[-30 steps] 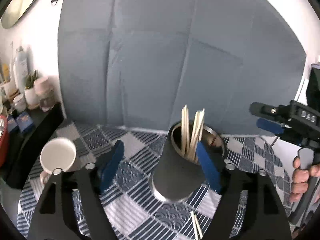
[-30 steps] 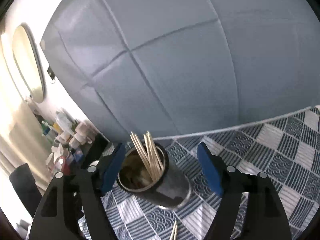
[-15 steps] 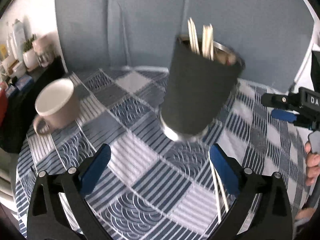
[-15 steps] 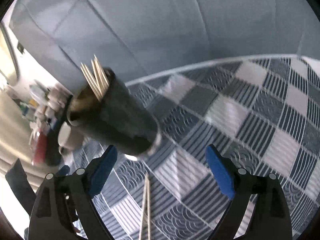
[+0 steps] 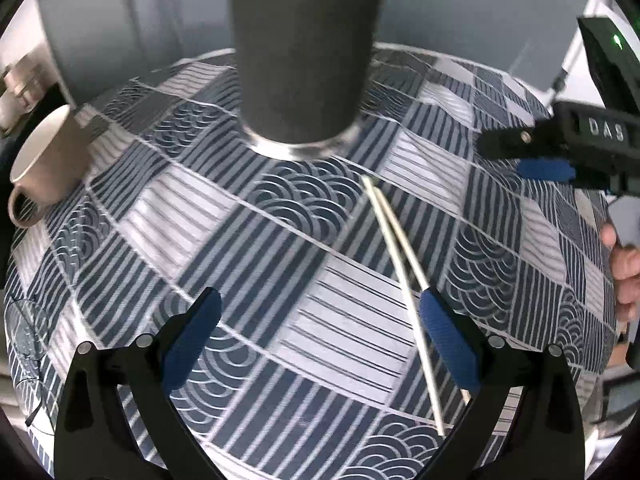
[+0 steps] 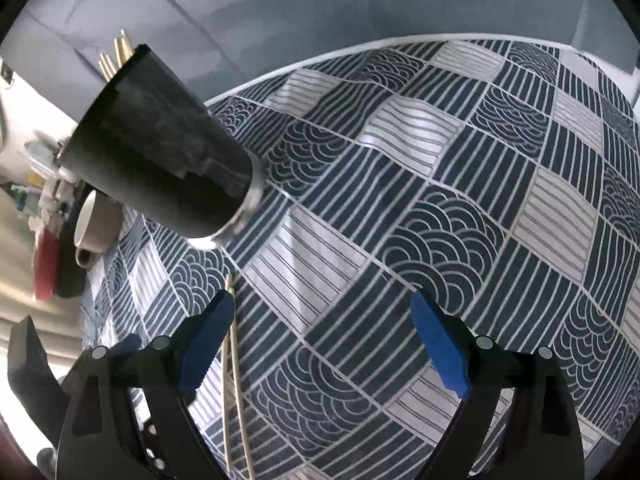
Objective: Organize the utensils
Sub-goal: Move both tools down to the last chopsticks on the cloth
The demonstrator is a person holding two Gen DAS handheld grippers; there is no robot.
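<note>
A dark cup (image 5: 302,52) with a metal base stands on the patterned tablecloth (image 5: 248,264); it also shows in the right wrist view (image 6: 160,152) with several chopsticks (image 6: 116,56) sticking out of its top. A pair of pale chopsticks (image 5: 400,264) lies flat on the cloth in front of the cup, next to my left gripper's right finger; in the right wrist view the pair (image 6: 236,380) lies by the left finger. My left gripper (image 5: 320,332) is open and empty low over the cloth. My right gripper (image 6: 324,344) is open and empty; it shows at the right of the left view (image 5: 544,170).
A white mug (image 5: 44,160) stands at the table's left, also in the right wrist view (image 6: 96,226). A dark shelf with bottles and a red item (image 6: 46,264) lies beyond the table's left edge. A grey padded wall (image 6: 320,0) stands behind.
Both grippers have dropped and tilted down toward the tablecloth, away from the cup. The loose chopstick pair now lies close to the fingers of both.
</note>
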